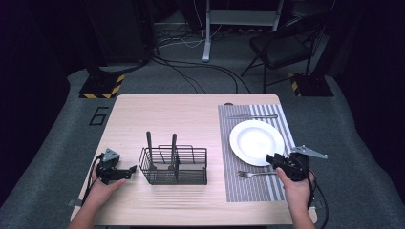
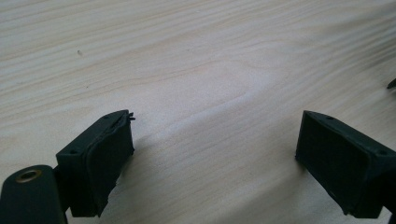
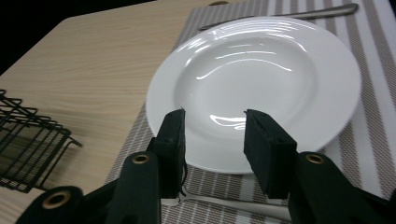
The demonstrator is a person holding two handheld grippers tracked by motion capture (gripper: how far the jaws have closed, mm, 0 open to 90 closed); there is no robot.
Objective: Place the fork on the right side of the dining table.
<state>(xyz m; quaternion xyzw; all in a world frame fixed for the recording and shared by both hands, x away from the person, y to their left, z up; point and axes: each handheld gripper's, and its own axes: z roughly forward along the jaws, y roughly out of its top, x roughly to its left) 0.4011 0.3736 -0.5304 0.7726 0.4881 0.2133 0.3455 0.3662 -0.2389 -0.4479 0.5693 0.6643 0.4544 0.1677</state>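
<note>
One table (image 1: 191,109), pale wood grain. One wire caddy (image 1: 174,165), black, left of centre, holding two dark upright handles (image 1: 149,143), tool type not readable. One striped mat (image 1: 239,191) on the right half. One white plate (image 1: 256,141) on the mat, nothing on it. One fork (image 1: 255,174) flat on the mat just in front of the plate, tines toward the caddy, handle end under the right gripper (image 1: 277,160). One more long utensil (image 1: 252,116) on the mat behind the plate, kind not clear. Two grippers, one per hand. Right gripper: released, jaws partly apart and nothing between the pads; in the right gripper view (image 3: 214,126) hovering over the near plate rim, fork (image 3: 233,205) lying below and free of the pads. Left gripper (image 1: 125,172): released, jaws wide apart over bare wood in the left gripper view (image 2: 215,140), grasping nothing, just left of the caddy. Writing: one figure "6" (image 1: 99,116) marked on the floor left of the table; one yellow-and-black hazard strip on each of two floor bases (image 1: 100,88). No brand legible. One folding chair (image 1: 282,45) beyond the table.
</note>
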